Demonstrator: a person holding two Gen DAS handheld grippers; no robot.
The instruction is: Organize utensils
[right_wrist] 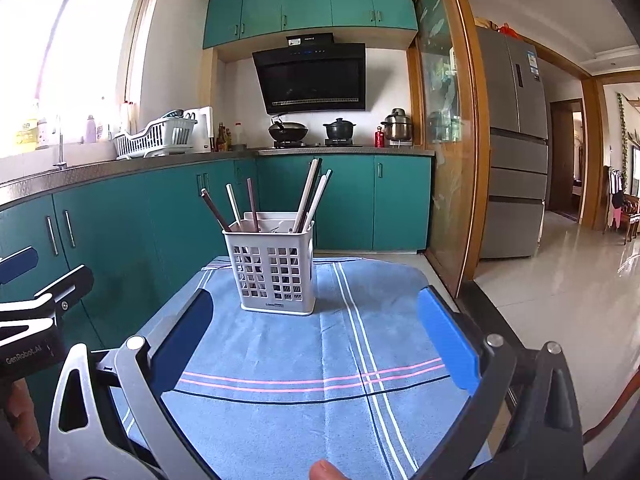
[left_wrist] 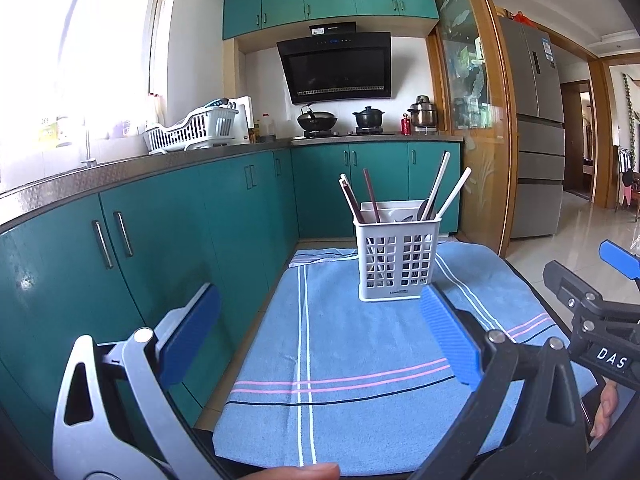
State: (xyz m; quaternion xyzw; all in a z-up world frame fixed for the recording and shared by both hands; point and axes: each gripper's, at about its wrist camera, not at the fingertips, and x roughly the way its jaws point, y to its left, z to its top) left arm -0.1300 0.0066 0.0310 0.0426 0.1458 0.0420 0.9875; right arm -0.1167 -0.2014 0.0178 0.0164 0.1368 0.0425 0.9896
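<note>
The kitchen runs teal all round: cupboards (left_wrist: 168, 240) along the left wall under a long worktop, a black cooker hood (right_wrist: 312, 78) at the far end, a steel fridge (left_wrist: 536, 132) off to the right.

Nearer, the bench carries a blue cloth (right_wrist: 304, 360) with white and pink stripes, spread flat and bare except for one thing. That is the white slotted holder (right_wrist: 274, 270), standing upright toward the far side of the cloth, roughly in the middle.

In it stand the chopsticks (right_wrist: 310, 196), some pale and some dark, leaning out left and right. What looks like a spoon sits among them, though it is hard to be sure.

The left gripper (left_wrist: 320, 336) and the right gripper (right_wrist: 316, 340) both hover on the near side of the holder, well apart from it. Each has its jaws spread wide with nothing between them.

By my reckoning the sorting is as good as done. No loose utensil lies on the cloth in either view, and everything visible is already in the holder. If anything is left, it lies out of view.

As for writing, the right gripper's body reads "DAS" in the left view, and the left one's reads "GenRobot.AI" in the right view. The holder has a small dark label at its base, too small to read.
</note>
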